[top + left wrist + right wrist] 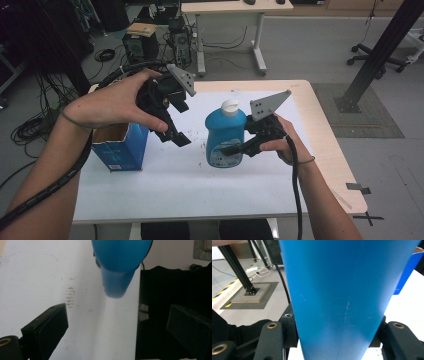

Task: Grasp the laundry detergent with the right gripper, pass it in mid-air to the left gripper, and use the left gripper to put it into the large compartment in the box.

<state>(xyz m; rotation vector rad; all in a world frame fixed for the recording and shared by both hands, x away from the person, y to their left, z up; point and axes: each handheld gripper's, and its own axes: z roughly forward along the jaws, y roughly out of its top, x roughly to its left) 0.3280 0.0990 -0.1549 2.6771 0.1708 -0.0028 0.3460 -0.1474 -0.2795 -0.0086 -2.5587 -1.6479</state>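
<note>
- High view: my right claw (235, 149) clamps the blue bottle (225, 135), lifted.
- Left claw (172, 127) gapes empty beside the bottle.
- Risk, I'd say: smooth plastic slipping free.

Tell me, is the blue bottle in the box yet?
Not yet. Done: the right gripper has shut on the blue bottle. In hand: the bottle is upright, beside the open blue box, not inside. The left gripper is open and holds nothing. Left, probably: carry the bottle to the box, if that's where it goes.
</note>
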